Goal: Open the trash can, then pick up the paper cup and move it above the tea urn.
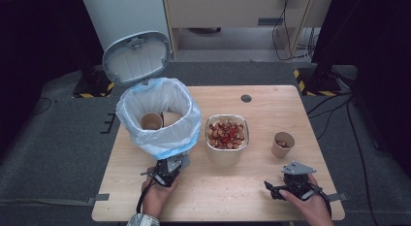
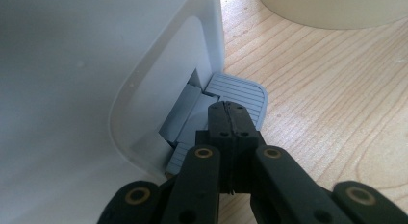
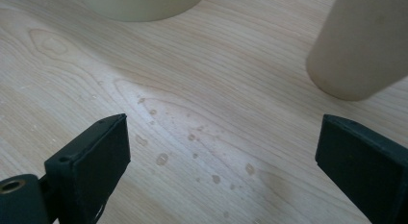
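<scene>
**Pedal Pressed, Bin Lid Up**

At the left of the wooden tabletop [image 1: 252, 192] stands a white pedal bin [image 1: 159, 120], its grey lid [image 1: 136, 57] tipped up and back and its pale liner bag folded over the rim. A paper cup [image 1: 151, 121] lies inside it. At the bin's near foot, the left gripper [image 1: 167, 171] has its jaws clenched tight together with nothing between them, their tip resting on the ribbed grey pedal [image 2: 240, 92] that juts from a recess in the bin's base. Just right of the bin, at mid-table, a foil tray [image 1: 227, 133] holds a red-and-brown heap of food scraps. Farther right stands a second paper cup [image 1: 283, 144] with scraps in it. At the near right edge, well short of that cup, the right gripper [image 1: 278, 189] hangs over bare, droplet-spotted wood, its jaws released and spread wide, holding nothing.
</scene>
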{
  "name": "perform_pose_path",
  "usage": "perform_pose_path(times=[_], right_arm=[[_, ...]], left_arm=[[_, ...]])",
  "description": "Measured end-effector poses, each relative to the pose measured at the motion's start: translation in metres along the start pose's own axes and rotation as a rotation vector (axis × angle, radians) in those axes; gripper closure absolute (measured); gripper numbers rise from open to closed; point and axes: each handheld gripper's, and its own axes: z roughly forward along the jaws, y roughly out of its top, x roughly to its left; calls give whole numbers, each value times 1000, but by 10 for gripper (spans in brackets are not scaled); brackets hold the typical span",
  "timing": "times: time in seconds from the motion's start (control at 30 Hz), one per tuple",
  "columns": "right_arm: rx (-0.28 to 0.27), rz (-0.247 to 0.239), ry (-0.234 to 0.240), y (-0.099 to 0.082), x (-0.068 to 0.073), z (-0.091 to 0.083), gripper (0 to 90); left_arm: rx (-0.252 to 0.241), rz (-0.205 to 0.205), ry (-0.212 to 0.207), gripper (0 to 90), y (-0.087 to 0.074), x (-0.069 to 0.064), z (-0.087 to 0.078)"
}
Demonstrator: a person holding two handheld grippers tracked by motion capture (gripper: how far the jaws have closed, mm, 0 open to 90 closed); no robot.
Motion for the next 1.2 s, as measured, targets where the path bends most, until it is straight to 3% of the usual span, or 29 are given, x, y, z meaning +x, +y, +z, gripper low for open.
perform_pose_path(times=[0.5, 0.93, 1.2], right_arm=[[10, 84, -88, -4, -19, -5, 48], [-44, 152, -145, 1, -33, 0, 44], [-87, 160, -147, 9, -39, 6, 41]], left_arm=[[-1, -8, -5, 898, 0, 1, 0], [-2, -9, -6, 898, 0, 1, 0], [-2, -6, -4, 898, 0, 1, 0]])
